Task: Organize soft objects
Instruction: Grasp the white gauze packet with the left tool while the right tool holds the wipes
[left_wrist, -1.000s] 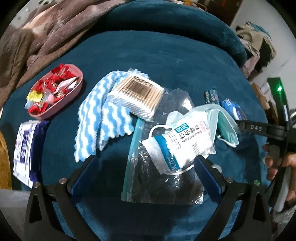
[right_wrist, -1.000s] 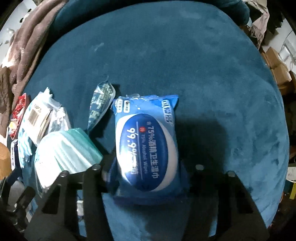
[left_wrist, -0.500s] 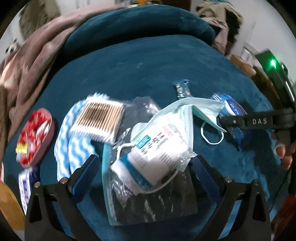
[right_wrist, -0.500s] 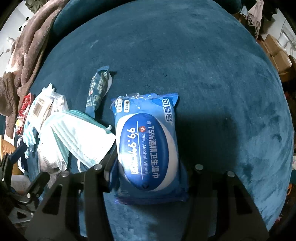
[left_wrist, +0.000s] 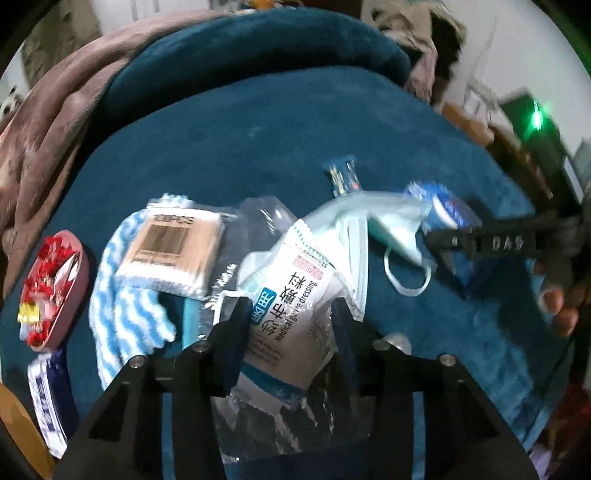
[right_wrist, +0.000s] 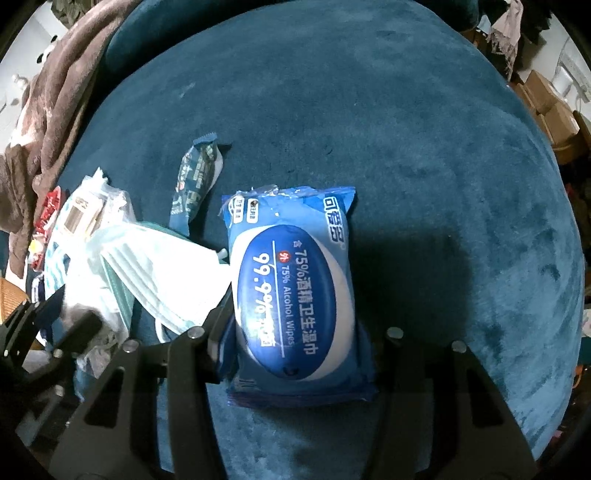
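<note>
Spreading across both views, a teal velvet cushion (right_wrist: 406, 155) carries the whole clutter, with a brown blanket (left_wrist: 55, 122) bunched along its far left edge. In the right wrist view the right gripper (right_wrist: 295, 332) stands over a blue pack of alcohol wipes (right_wrist: 291, 291), one finger at each long side and the wrapper pinched in where the left finger meets it; its jaws are closing and the pack is clamped between them. Left of the pack lie pale green face masks (right_wrist: 159, 273), their edge touching it, and beyond them a slim dark blue sachet (right_wrist: 195, 184) lies tilted on the cushion.

In the left wrist view the left gripper (left_wrist: 288, 321) points steeply down at a white gauze dressing packet (left_wrist: 291, 314), which lies on a clear zip bag (left_wrist: 280, 417) near the front of the cushion; the jaws are closing with the packet between them, and the fingers (left_wrist: 236, 321) press against its sides. A blue-and-white striped cloth (left_wrist: 122, 310) lies to the left with a box of cotton swabs (left_wrist: 173, 247) on top of it. Farther left sits a pink oval dish (left_wrist: 83, 280) of red-wrapped sweets, and just below it a blue-and-white packet (left_wrist: 50, 398) at the cushion's edge. At the right a person's fingers (left_wrist: 557, 306) show behind the other tool
</note>
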